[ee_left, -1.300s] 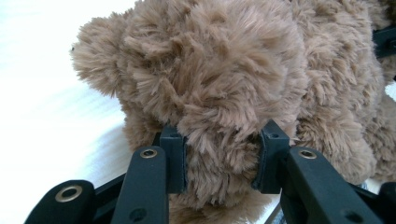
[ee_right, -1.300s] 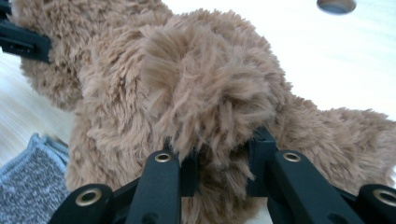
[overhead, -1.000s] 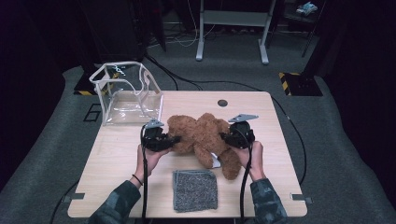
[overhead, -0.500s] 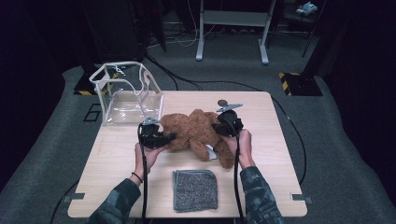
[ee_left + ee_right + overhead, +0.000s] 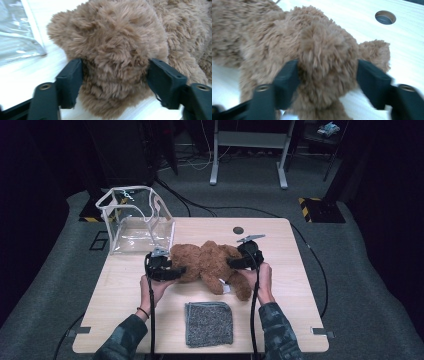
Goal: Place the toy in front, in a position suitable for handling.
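Teddy bear lies at table centre, gripped at both ends. Left gripper has its jaws pressed into plush at the bear's 9 o'clock end; right gripper clamps a limb at the 3 o'clock side. Clear zip bag stands open at 10 o'clock, empty. Grey cloth at 6 o'clock, untouched. Judgement: grasp done; transfer toward bag likely remains. White tag near the bear's leg, unreadable.
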`<state>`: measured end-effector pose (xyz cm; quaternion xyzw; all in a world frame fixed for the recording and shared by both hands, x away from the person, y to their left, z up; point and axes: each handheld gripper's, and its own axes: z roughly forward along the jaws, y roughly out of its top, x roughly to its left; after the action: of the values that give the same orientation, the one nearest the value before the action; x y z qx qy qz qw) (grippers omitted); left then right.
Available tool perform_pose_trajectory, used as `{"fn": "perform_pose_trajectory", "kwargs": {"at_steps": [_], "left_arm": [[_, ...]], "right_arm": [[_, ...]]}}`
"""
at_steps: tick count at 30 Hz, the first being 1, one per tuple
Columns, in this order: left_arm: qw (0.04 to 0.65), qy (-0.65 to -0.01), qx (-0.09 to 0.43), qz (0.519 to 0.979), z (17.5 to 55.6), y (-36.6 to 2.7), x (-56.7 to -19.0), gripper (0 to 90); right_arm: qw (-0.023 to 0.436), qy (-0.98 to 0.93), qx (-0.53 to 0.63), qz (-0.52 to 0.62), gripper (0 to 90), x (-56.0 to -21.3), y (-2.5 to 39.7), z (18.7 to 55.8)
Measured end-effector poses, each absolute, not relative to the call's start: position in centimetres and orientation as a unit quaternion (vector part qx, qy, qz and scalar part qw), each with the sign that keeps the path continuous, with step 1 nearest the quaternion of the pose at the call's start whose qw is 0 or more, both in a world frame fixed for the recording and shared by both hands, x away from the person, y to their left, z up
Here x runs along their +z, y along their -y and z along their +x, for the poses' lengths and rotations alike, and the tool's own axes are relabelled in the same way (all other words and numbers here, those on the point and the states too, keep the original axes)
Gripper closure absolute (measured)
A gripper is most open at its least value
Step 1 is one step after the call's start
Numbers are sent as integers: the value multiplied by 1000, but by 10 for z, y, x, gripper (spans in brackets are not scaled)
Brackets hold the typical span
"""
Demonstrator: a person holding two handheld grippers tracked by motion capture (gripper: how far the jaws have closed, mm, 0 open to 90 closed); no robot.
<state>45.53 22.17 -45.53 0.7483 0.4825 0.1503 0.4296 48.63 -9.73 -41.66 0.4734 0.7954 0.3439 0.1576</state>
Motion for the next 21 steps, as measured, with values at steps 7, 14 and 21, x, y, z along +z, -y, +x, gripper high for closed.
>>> {"fn": "perform_pose_trajectory", "kwargs": {"at_steps": [7,14,21], "left_arm": [[417,-489,148,752,443,-246,-459,150],[404,-498,149,752,425,-269,-474,111],[370,-500,158,767,407,-283,-495,61]], "right_arm": [[147,-800,363,455,141,-412,109,460],[136,-809,367,439,80,-421,111,434],[121,-818,363,429,49,-442,104,407]]}}
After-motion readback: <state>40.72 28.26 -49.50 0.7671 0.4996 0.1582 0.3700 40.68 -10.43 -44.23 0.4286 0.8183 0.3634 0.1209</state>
